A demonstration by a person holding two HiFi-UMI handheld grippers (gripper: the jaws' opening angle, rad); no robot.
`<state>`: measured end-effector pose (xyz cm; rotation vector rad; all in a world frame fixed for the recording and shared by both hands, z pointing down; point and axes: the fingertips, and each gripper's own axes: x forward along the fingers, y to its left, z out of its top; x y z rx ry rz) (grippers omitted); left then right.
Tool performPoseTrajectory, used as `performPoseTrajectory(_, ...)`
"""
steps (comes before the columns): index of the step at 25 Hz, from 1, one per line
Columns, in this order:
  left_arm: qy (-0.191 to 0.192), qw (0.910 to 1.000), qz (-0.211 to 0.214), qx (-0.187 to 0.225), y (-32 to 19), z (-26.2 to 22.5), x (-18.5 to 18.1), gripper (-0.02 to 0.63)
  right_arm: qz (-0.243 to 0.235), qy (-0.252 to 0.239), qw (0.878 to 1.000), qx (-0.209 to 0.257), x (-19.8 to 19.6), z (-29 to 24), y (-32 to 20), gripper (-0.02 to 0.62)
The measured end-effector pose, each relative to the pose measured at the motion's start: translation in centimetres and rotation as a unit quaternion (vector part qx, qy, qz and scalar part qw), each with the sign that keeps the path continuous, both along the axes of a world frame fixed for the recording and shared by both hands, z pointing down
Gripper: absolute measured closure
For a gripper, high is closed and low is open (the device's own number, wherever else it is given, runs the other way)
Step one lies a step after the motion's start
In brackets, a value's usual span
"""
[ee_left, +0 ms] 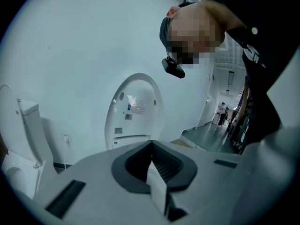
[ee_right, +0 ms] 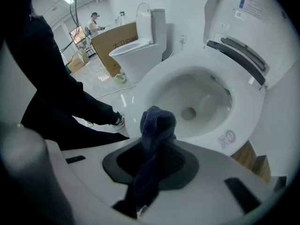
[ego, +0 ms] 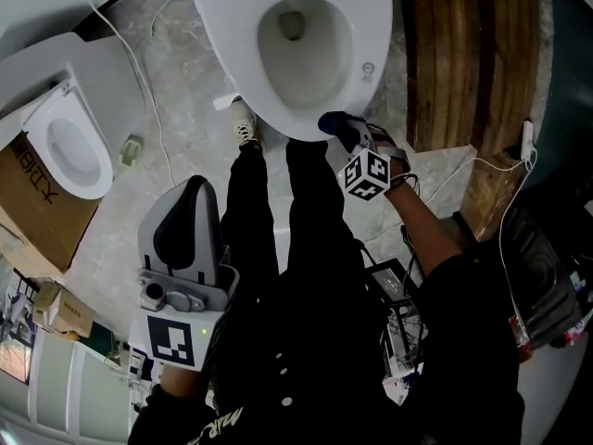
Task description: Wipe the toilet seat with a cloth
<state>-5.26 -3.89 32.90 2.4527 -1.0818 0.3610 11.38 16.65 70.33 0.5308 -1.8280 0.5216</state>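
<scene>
A white toilet seat [ego: 366,68] [ee_right: 154,86] rings the open bowl, its lid [ee_right: 253,27] raised behind. My right gripper [ego: 341,128] [ee_right: 157,125] is shut on a dark blue cloth [ee_right: 157,123] [ego: 335,123], held at the seat's front edge. The cloth bunches above the jaws and hangs down between them. My left gripper [ego: 185,221] [ee_left: 152,165] is held low beside the person's leg, far from the toilet, jaws shut with nothing between them. It faces away toward a wall and another toilet lid [ee_left: 136,111].
A second toilet [ego: 69,146] [ee_right: 136,46] stands to the left beside a cardboard box [ego: 37,207] [ee_right: 115,43]. The person's legs [ego: 278,221] stand before the bowl. A wooden panel [ego: 463,54] is at the right; cables [ego: 482,170] trail over the marble floor.
</scene>
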Motion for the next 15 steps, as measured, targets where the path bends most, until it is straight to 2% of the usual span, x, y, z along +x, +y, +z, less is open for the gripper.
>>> performPoseTrajectory(10,0.001,0.9999,-0.014,-0.002,0.1,0.3,-0.7,0.595,-0.068,-0.011,0.998,-0.001,-2.3,-0.1,1.4,0.512)
performPoseTrajectory(15,0.001,0.9997,-0.022,-0.005,0.2,0.6,-1.4,0.595,-0.149,0.001,0.989,0.014,-3.7,0.0,2.1,0.512)
